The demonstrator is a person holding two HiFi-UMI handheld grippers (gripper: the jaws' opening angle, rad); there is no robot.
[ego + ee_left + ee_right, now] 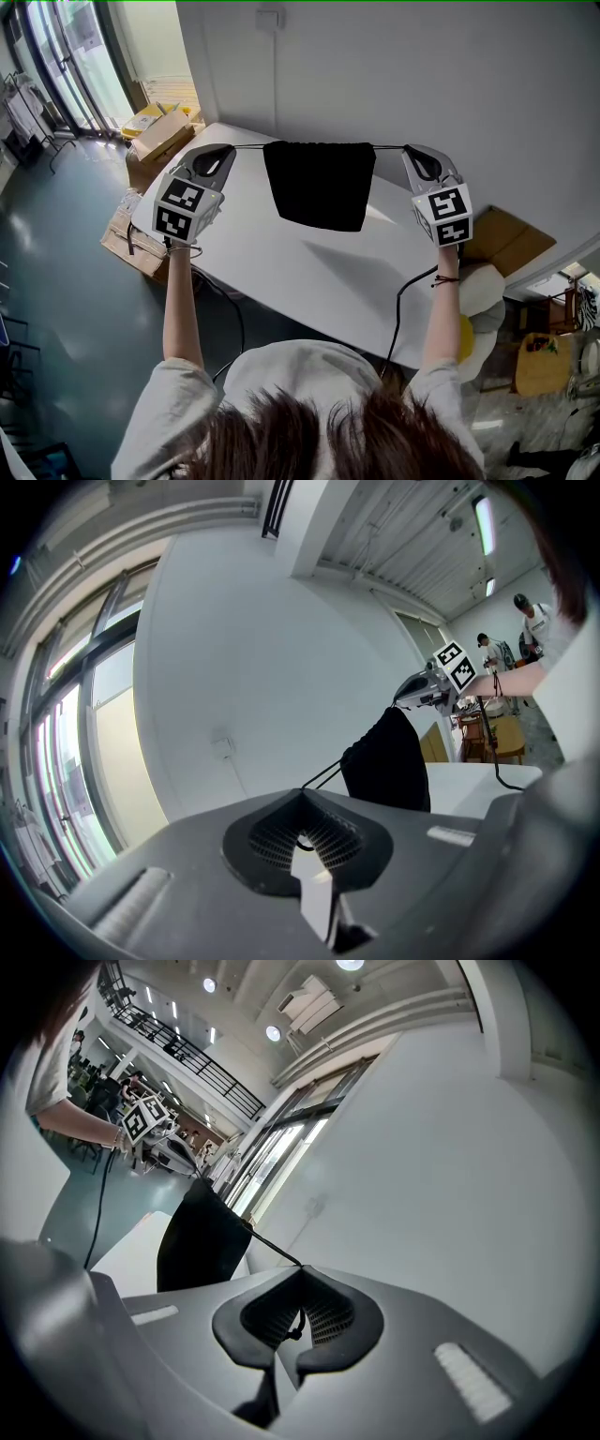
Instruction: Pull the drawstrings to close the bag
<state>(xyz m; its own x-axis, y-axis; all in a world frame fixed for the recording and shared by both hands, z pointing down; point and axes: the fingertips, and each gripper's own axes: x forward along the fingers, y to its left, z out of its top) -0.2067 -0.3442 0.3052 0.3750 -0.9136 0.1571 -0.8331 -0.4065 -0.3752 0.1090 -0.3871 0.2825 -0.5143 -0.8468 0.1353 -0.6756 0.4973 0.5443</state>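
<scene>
A black drawstring bag (320,183) hangs in the air above the white table (281,262), stretched between my two grippers. My left gripper (232,147) is shut on the left drawstring (249,146), which runs taut to the bag's top corner. My right gripper (405,148) is shut on the right drawstring (388,147). In the left gripper view the string (322,775) leaves the closed jaws toward the bag (388,766). In the right gripper view the other string (272,1244) leads to the bag (199,1239). The bag's top edge looks gathered and straight.
Cardboard boxes (159,131) lie on the floor left of the table. A black cable (401,300) trails over the table's near right edge. A wooden board (502,239) and yellow and white items (480,309) sit on the floor at the right. The wall (422,75) stands close behind.
</scene>
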